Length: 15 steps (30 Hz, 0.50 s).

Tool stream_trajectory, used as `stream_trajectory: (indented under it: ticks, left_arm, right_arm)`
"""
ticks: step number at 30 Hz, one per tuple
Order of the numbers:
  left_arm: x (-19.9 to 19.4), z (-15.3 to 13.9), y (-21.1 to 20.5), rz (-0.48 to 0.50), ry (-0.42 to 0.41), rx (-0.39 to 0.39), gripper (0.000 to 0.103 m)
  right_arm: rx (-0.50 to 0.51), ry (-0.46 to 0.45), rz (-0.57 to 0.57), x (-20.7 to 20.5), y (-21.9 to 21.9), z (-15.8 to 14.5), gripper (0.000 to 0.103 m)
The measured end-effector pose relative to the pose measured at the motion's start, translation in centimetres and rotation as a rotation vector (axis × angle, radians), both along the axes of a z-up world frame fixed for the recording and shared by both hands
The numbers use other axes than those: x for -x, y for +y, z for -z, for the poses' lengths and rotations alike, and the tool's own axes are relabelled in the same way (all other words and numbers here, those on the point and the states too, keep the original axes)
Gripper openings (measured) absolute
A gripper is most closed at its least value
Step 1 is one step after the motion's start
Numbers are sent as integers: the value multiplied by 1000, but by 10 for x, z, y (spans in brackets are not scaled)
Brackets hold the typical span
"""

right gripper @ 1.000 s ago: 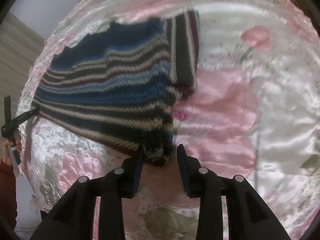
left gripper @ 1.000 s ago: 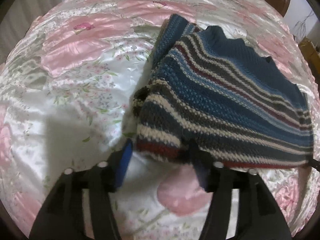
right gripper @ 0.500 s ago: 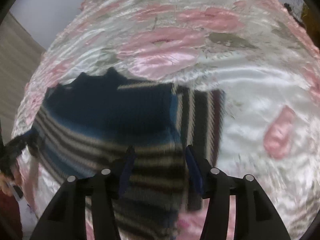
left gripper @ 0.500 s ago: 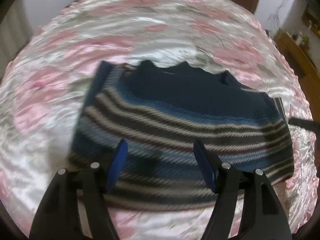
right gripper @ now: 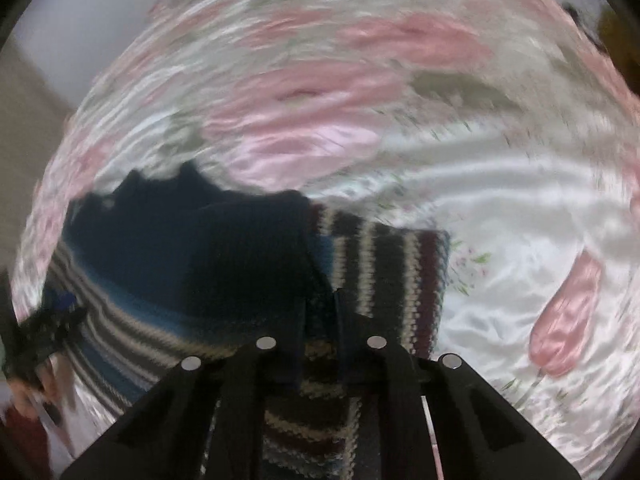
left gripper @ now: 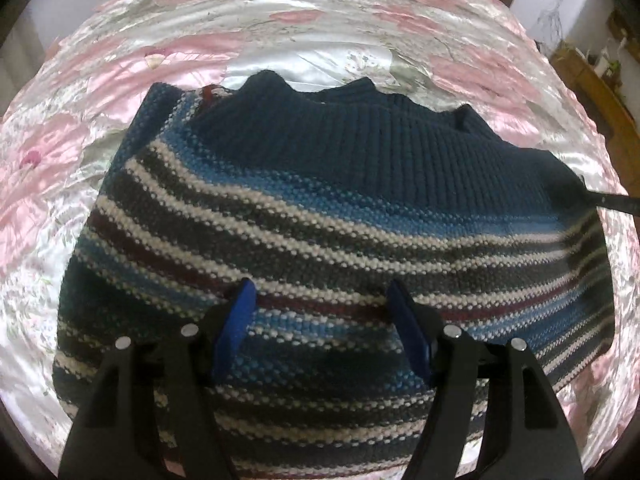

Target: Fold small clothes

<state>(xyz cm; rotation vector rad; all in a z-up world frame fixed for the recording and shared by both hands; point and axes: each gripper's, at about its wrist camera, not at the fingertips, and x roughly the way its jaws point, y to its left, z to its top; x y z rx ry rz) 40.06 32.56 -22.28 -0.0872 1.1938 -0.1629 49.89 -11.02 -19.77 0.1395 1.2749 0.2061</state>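
Left claw: blue-padded fingers spread wide, gripping nothing, hovering above sweater. Sweater directly under and ahead of it: chunky knit, white, grey, blue and maroon stripes, ribbed navy yoke at far side, wavy neck edge. Right claw: black fingers narrowly parted over folded striped sleeve; grip on knit unclear, view blurred. Beyond both: glossy satin bedspread, pink floral, rippled.

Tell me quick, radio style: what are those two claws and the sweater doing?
Left gripper jaws wide open, above the striped sweater. Right gripper jaws narrow, grip unclear through blur. Sweater lies on the pink floral bedspread. Nothing in the way.
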Motion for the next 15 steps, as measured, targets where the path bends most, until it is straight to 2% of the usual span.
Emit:
stream_trajectory:
  ticks: [3, 6, 9, 11, 13, 15]
  left_arm:
    - [0, 3, -3, -10, -4, -14, 68]
    - [1, 5, -8, 5, -9, -44, 69]
    - [2, 2, -6, 6, -3, -42, 69]
    - [4, -2, -6, 1, 2, -40, 69]
    - [9, -12, -7, -8, -6, -53, 69]
    - [14, -20, -11, -9, -15, -49, 70]
  right_arm:
    - [9, 44, 31, -2, -3, 27, 13]
    - [-20, 31, 54, 1, -6, 26, 16]
    - [-49, 26, 61, 10, -12, 13, 36]
    - [-14, 4, 52, 26, -16, -4, 41]
    - [35, -3, 52, 46, -18, -18, 51]
    - [48, 5, 53, 62, -22, -26, 68]
